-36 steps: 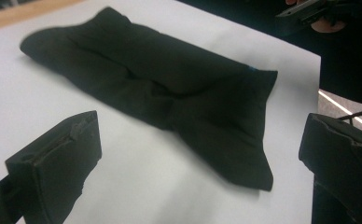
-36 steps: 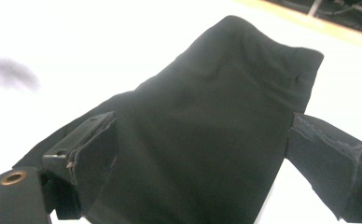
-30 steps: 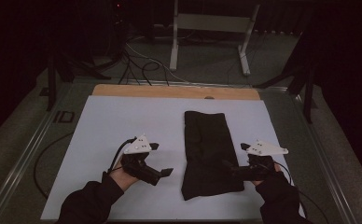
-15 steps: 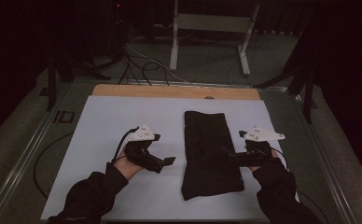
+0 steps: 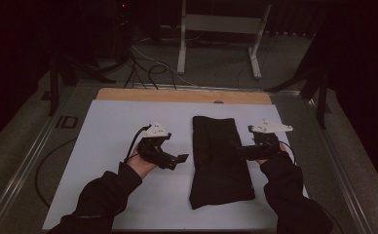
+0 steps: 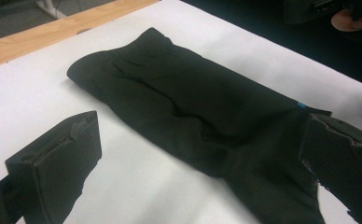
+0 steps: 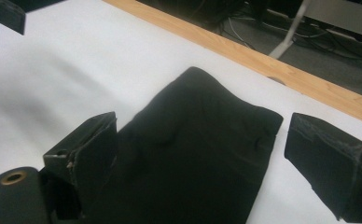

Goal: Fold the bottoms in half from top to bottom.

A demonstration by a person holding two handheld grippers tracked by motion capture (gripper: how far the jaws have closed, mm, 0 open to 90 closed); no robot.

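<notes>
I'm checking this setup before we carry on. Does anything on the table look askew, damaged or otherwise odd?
Nothing stands out. The folded black cloth lies flat on the white table, a little wrinkled. The left gripper and the right gripper flank it with jaws open.

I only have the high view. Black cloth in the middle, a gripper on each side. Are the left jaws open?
Observer: Yes. The left gripper view shows the left gripper with its jaws wide apart and the folded black cloth lying between them, farther off.
Operator: Right one?
Observer: The right gripper is open too. In its own view the cloth's near edge runs between its jaws, not clamped.
Operator: Is the cloth flat?
Observer: Mostly. The left gripper view shows soft creases across its middle and a rounded fold at its far end, near the wooden strip.
</notes>
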